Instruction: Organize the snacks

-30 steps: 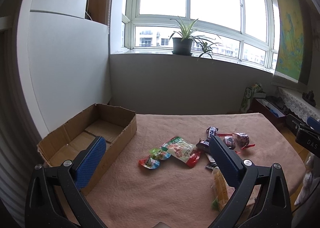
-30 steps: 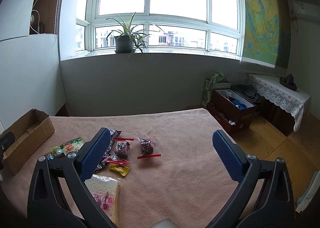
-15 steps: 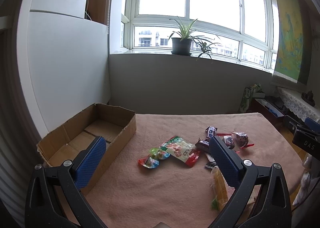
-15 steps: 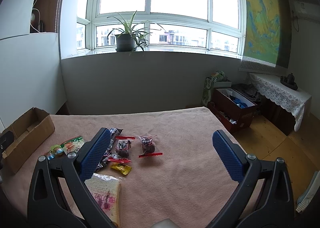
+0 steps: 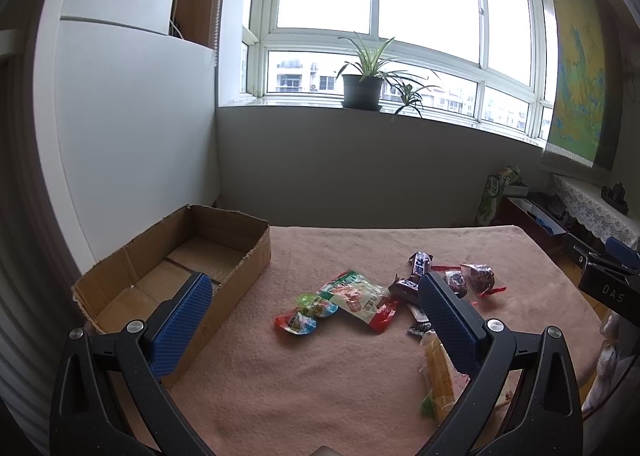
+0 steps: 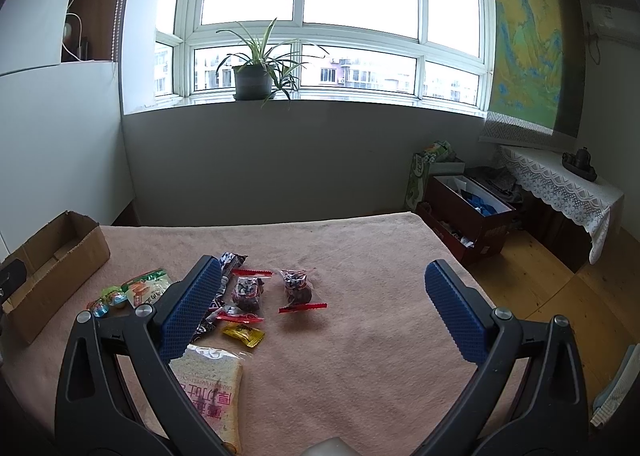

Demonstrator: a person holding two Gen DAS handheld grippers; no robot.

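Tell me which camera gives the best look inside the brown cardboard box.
The left wrist view. The brown cardboard box lies open beside the left gripper, showing its floor flaps with no snacks visible. The right wrist view catches only its outer wall and rim at the frame's left edge.

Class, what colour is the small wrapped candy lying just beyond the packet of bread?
Yellow. The candy shows best in the right wrist view, beside the bread.

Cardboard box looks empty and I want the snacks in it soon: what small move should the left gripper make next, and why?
Probably lower the left gripper onto the green-and-red snack packet. Its jaws are open and hold nothing, and that packet lies flat on the pink cloth between them, among the snacks closest to the cardboard box, which has nothing in it.
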